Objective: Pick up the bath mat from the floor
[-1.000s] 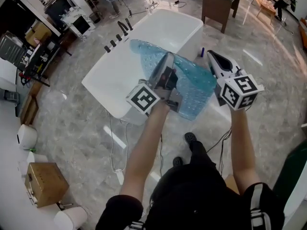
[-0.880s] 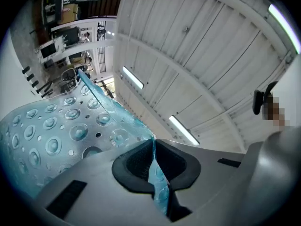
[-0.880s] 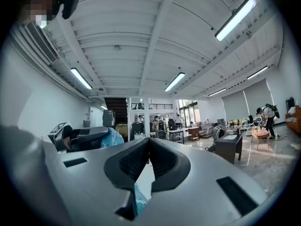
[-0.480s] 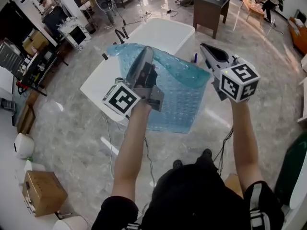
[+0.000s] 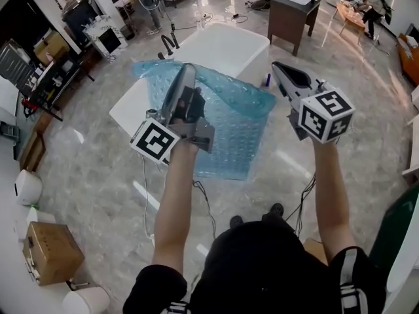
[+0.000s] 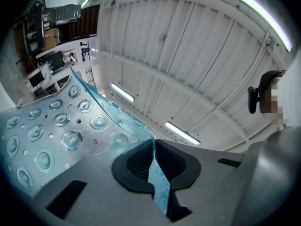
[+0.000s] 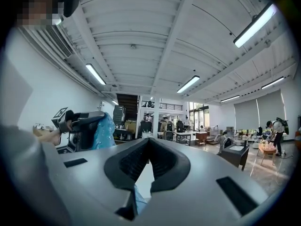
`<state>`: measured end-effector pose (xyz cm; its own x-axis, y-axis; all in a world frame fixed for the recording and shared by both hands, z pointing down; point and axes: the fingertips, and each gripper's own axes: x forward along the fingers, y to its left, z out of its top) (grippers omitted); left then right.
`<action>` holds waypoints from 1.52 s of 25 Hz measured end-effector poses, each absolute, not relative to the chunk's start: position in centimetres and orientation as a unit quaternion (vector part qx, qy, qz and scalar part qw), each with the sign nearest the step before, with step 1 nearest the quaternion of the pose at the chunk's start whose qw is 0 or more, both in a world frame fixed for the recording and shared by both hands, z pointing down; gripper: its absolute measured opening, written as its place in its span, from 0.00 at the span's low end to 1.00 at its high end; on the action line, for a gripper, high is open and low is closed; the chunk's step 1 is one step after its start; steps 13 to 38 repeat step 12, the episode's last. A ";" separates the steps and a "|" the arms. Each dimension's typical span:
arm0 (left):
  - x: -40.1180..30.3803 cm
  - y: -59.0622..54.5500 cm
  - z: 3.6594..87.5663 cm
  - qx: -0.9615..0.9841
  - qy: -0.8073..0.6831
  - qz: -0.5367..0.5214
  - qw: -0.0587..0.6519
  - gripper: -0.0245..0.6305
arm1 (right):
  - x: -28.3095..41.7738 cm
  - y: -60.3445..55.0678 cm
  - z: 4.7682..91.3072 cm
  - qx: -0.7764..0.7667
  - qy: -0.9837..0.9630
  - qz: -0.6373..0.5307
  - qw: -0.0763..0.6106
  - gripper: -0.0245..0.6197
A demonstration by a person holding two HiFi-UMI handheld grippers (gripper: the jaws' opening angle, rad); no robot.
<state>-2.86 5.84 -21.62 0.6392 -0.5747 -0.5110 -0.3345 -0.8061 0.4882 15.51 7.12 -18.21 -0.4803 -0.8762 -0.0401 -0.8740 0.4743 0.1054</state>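
Both my grippers have come up since a second ago, and the bath mat [image 5: 229, 129] came up with them; it now spreads wider between them. It is a blue, half-transparent sheet with round suction cups. It hangs in the air in front of the white bathtub [image 5: 222, 44], above the grey marble floor [image 5: 98, 175].

My left gripper [image 5: 186, 69] is clenched on the upper left edge of the mat. In the left gripper view the blue edge [image 6: 157, 178] runs right between the two black pads [image 6: 136, 166], and the rest of the sheet bends away to the left.

My right gripper [image 5: 276, 65] is at the upper right corner of the mat, with its jaws together. In the right gripper view a small piece of blue [image 7: 136, 202] shows low in the slit between them, so it grips the mat there.

Behind the bathtub stands a dark wooden cabinet [image 5: 292, 15]. A cardboard box [image 5: 49, 254] lies on the floor at my left.
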 end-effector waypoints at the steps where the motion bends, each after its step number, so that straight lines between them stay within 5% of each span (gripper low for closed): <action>1: -3.7 6.1 -21.7 0.885 -0.257 -0.343 0.181 0.08 | 14.9 7.4 -18.3 0.509 -0.859 -0.056 0.009 0.06; 38: -6.6 8.6 -20.9 0.878 -0.267 -0.352 0.187 0.08 | 12.5 10.3 -17.7 0.511 -0.858 -0.055 0.008 0.06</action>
